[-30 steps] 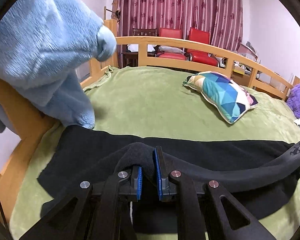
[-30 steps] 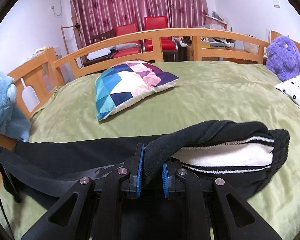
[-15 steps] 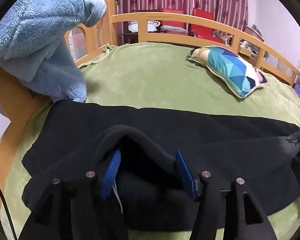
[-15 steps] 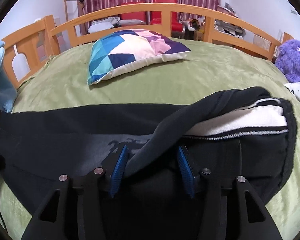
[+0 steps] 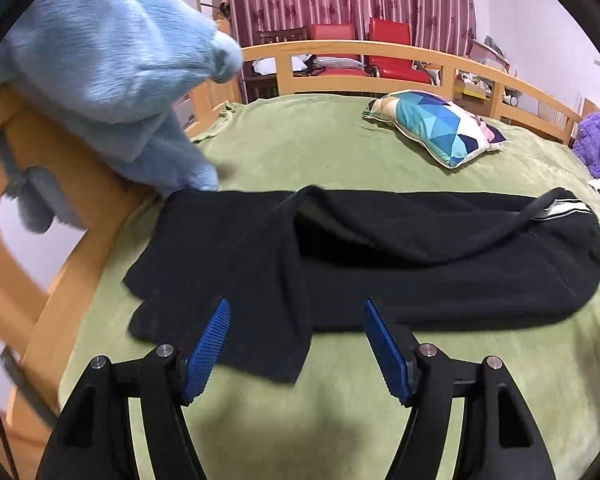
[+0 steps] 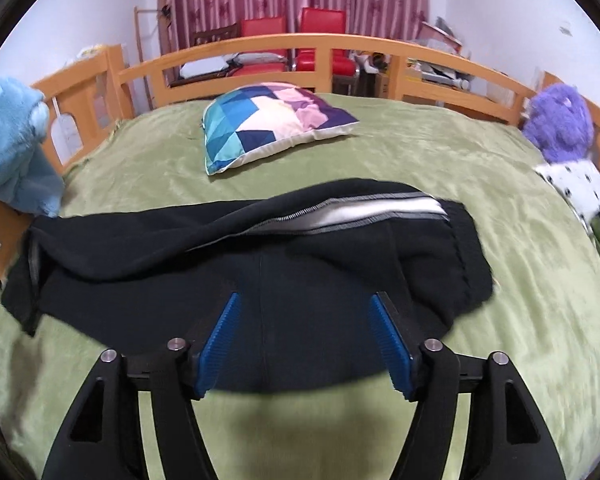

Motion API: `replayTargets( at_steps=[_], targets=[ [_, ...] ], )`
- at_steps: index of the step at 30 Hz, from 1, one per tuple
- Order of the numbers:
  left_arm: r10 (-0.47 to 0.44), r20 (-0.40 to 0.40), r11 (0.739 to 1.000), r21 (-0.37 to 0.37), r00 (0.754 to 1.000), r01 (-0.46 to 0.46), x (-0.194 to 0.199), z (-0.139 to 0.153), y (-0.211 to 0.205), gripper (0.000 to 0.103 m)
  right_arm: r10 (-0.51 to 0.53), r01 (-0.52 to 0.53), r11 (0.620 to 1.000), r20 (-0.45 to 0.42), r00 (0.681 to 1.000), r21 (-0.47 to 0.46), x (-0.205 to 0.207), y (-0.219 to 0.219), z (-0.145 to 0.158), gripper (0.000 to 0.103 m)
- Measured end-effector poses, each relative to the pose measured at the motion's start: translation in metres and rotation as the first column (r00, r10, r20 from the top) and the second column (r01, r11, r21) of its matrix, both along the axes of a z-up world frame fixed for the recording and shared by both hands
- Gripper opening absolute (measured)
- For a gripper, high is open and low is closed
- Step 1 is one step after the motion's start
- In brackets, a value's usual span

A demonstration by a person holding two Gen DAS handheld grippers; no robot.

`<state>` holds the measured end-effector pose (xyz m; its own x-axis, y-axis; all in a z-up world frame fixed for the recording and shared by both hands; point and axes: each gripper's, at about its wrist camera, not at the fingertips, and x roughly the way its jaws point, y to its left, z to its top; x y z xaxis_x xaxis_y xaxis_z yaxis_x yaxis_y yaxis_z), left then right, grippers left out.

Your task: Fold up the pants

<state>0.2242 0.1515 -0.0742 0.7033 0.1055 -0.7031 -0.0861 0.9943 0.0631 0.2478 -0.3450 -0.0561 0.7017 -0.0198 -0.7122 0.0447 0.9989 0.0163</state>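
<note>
Two grippers: both over near edge of bed, jaws opening, nothing clamped.
Left gripper (image 5: 296, 344): wide apart; leg-end flap lies below betw. pads, untouched.
Pants (image 5: 380, 256): black, lying crosswise on green bed (image 5: 340, 152), roughly doubled lengthwise, legs to left by blue plush (image 5: 112, 72), waistband (image 6: 364, 212) to right.
Right gripper (image 6: 306, 340): spread above seat area, not pinching.
Handling: prob. soft, thick knit, limp, light; sags and bunches, not slippery.
Grip pts: pinch leg hems and waistband edge, through all layers.
</note>
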Motion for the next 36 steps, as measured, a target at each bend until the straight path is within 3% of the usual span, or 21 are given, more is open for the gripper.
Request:
replayTargets(
  at_steps=[9,17,21,24,29,34,35,36],
  targets=[
    [-0.007,0.019,0.997,-0.07,1.0,0.008,-0.082,0.037,0.009,0.067,-0.054,0.052,0.997,0.039,0.998,0.048,-0.097,-0.023,0.042,0.067],
    [-0.01,0.063,0.998,-0.066,0.998,0.014,-0.092,0.054,-0.005,0.067,-0.01,0.007,0.999,0.067,0.998,0.045,-0.107,-0.017,0.062,0.078],
    [0.018,0.033,0.996,-0.083,0.999,-0.016,-0.069,0.028,-0.002,0.067,-0.002,0.002,1.0,0.026,1.0,0.027,-0.079,-0.017,0.034,0.078],
    [0.019,-0.026,0.995,-0.097,0.999,-0.021,-0.04,-0.009,0.004,0.067,-0.014,0.015,0.999,-0.013,1.0,0.04,-0.057,-0.021,0.005,0.078],
    [0.025,-0.102,0.998,-0.051,0.994,-0.03,0.006,-0.069,0.009,0.065,-0.026,0.031,0.996,-0.058,0.998,0.086,-0.018,-0.03,-0.046,0.078],
    [0.049,-0.135,0.999,0.011,0.99,-0.048,0.043,-0.119,0.01,0.065,-0.044,0.054,0.992,-0.09,0.995,0.114,0.006,-0.035,-0.077,0.078],
    [0.058,-0.135,0.997,0.053,0.989,-0.051,0.049,-0.126,0.008,0.051,-0.051,0.061,0.992,-0.094,0.994,0.112,0.01,-0.035,-0.081,0.078],
    [0.081,-0.119,0.992,0.104,0.99,-0.069,0.053,-0.129,0.008,0.022,-0.059,0.069,0.992,-0.097,0.994,0.107,0.012,-0.035,-0.084,0.078]
  ],
)
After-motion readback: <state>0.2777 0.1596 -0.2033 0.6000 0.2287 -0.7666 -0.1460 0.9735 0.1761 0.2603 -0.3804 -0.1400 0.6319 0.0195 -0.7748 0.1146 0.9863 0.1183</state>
